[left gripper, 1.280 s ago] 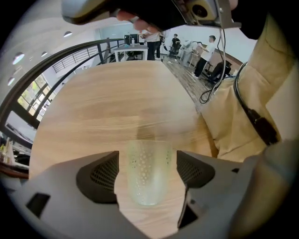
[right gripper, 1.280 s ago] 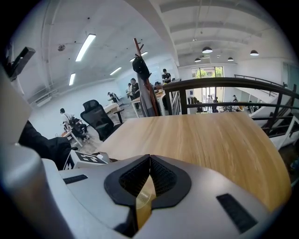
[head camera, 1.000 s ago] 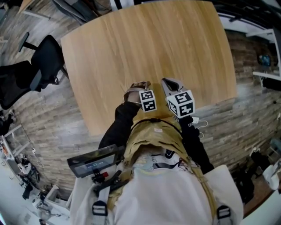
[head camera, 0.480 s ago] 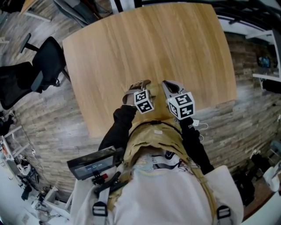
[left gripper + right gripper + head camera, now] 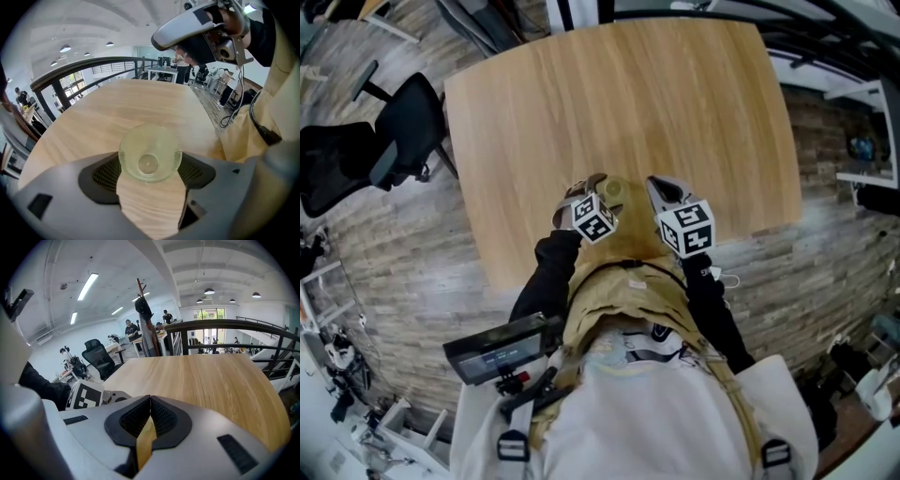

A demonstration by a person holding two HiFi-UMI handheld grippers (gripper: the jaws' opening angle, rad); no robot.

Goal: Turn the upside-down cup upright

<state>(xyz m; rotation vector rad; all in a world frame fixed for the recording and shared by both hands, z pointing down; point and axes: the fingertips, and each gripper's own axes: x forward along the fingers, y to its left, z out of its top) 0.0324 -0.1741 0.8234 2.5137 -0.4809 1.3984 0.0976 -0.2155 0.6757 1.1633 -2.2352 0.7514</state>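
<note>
The cup (image 5: 150, 152), pale green and translucent, is pinched between the pads of the left gripper (image 5: 151, 169), whose jaws are closed on its sides at 9 and 3 o'clock in the left gripper view. It is held near the close edge of the table (image 5: 628, 103), at about 6 o'clock on the tabletop in the head view. One round end is turned straight toward the gripper's camera; whether that end is the mouth or the base cannot be told. The right gripper (image 5: 149, 416) is pressed together on nothing and is kept just beside the left, at its 3 o'clock.

The step in hand is judged to be the wrist roll that brings the mouth upward. The pinch is best kept firm, since smooth curved walls are likely to slip. The cup should be kept off the wood until the turn is finished, then lowered flat on its base before the jaws are spread. Enough table should be left under it, as the edge is near.

Compared with a second ago, the left gripper's marker cube (image 5: 593, 217) is seen shifted toward 9 o'clock and rolled. The cup, not visible then in the head view, is now exposed at the gripper's tip. The right gripper is barely changed.
</note>
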